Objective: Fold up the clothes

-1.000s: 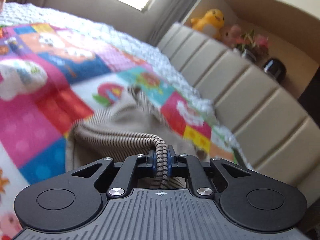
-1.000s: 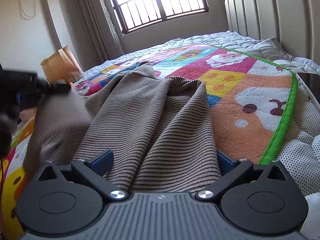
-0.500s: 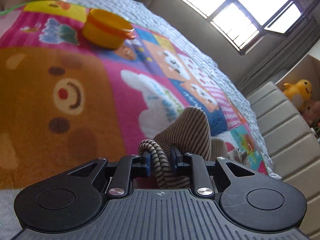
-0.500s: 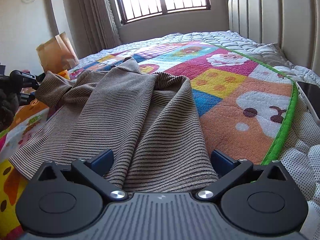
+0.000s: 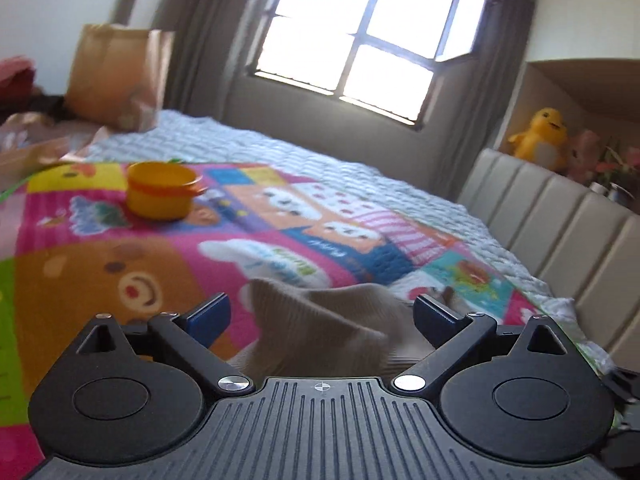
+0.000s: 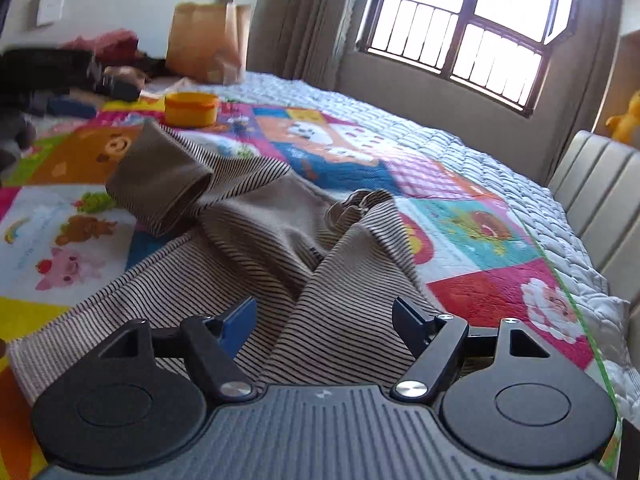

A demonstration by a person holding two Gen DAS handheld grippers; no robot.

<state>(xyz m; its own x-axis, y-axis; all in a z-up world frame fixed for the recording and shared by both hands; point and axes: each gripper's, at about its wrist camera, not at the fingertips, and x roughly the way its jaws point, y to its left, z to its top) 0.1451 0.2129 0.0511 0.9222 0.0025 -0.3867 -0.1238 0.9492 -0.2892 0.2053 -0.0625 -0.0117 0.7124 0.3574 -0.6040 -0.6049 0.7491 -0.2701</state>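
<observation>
A brown striped garment (image 6: 256, 240) lies crumpled on the colourful patchwork quilt (image 6: 340, 148), with one sleeve (image 6: 160, 184) stretched out to the left. My right gripper (image 6: 324, 320) is open and empty just above the garment's near part. My left gripper (image 5: 320, 316) is open, with a raised fold of the garment (image 5: 320, 320) lying between its spread fingers, not pinched.
A yellow-orange tub (image 5: 162, 190) stands on the quilt at the far left, also in the right wrist view (image 6: 191, 109). A brown paper bag (image 5: 116, 76) and dark clutter (image 6: 52, 76) lie beyond. The padded headboard (image 5: 560, 232) runs along the right, with a yellow plush (image 5: 538, 138) above it.
My left gripper carried the sleeve out to the left, then opened and let it go. My right gripper stayed open and turned leftward over the garment.
</observation>
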